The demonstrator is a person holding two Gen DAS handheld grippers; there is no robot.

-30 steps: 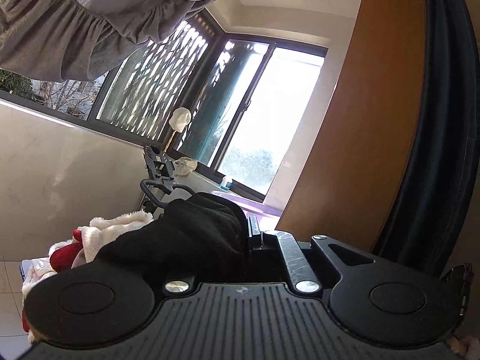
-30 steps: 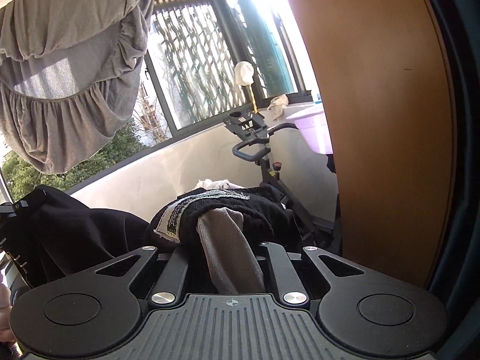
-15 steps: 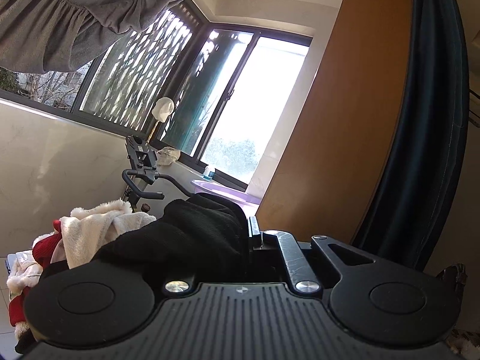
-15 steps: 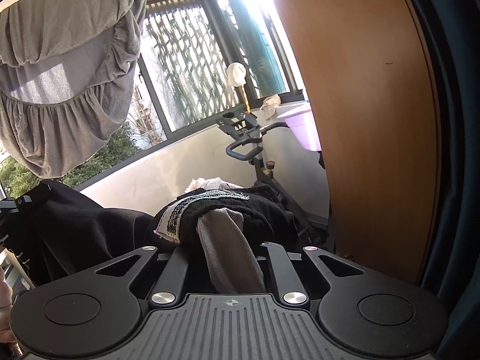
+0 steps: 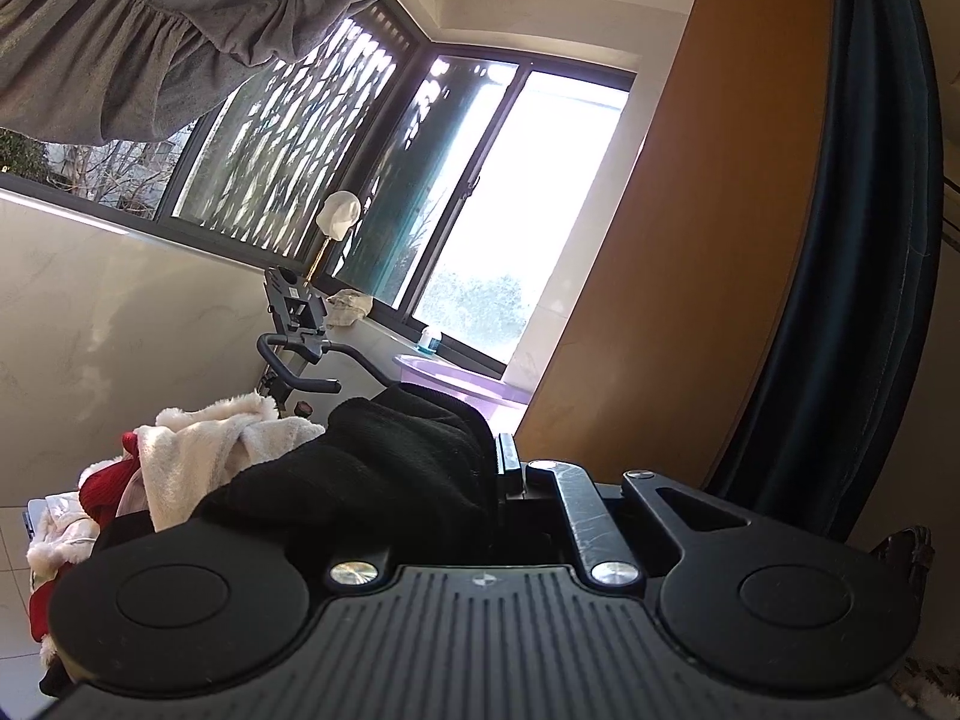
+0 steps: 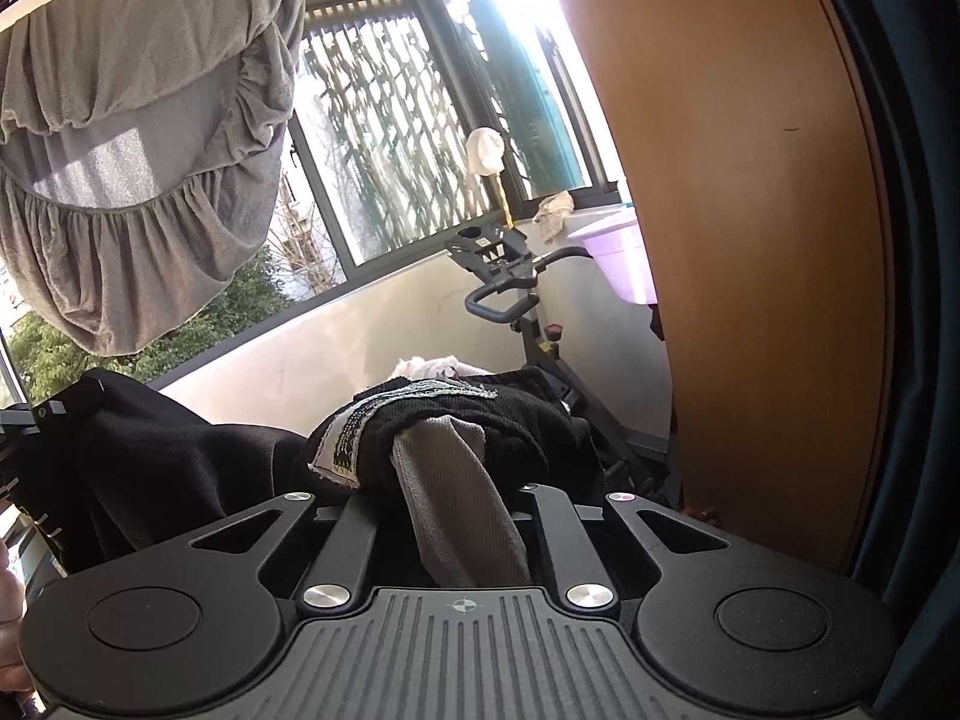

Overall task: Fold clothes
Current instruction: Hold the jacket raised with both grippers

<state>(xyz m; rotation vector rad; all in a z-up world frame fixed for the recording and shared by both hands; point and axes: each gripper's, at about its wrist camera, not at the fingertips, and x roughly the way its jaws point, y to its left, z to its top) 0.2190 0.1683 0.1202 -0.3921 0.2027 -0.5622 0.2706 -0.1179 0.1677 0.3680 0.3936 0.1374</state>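
A: While we look along the left gripper (image 5: 501,468), its jaws are nearly closed on a bunched black knit garment (image 5: 384,468) that spills over the left finger and hides it. Beyond and to the left of the fingertips lies a cream fleece (image 5: 204,450) with something red (image 5: 105,489) under it; farther ahead is an exercise bike (image 5: 297,330).

B: How do we think the black piece will handle?

A: We judge it soft, thick and limp, fairly light. It will sag wherever we don't support it, so a hem or a shoulder seam would serve better than a wad of cloth.

B: And from the right side?

A: Our right gripper (image 6: 462,480) is also all but closed, pinching black fabric with a woven neck label (image 6: 342,444) and a grey ribbed strip (image 6: 456,510) running back between the fingers. The same black garment (image 6: 168,462) stretches away to the left, so we seem to hold it between both grippers, lifted in front of us. A grey ruffled sheet (image 6: 132,180) hangs above, up and to the left.

B: Anything different from a second ago?

A: Barely. Both grips look unchanged. The left view has swung slightly, so more of the fleece shows left of the fingers; the right view has the bike sitting a touch farther right.
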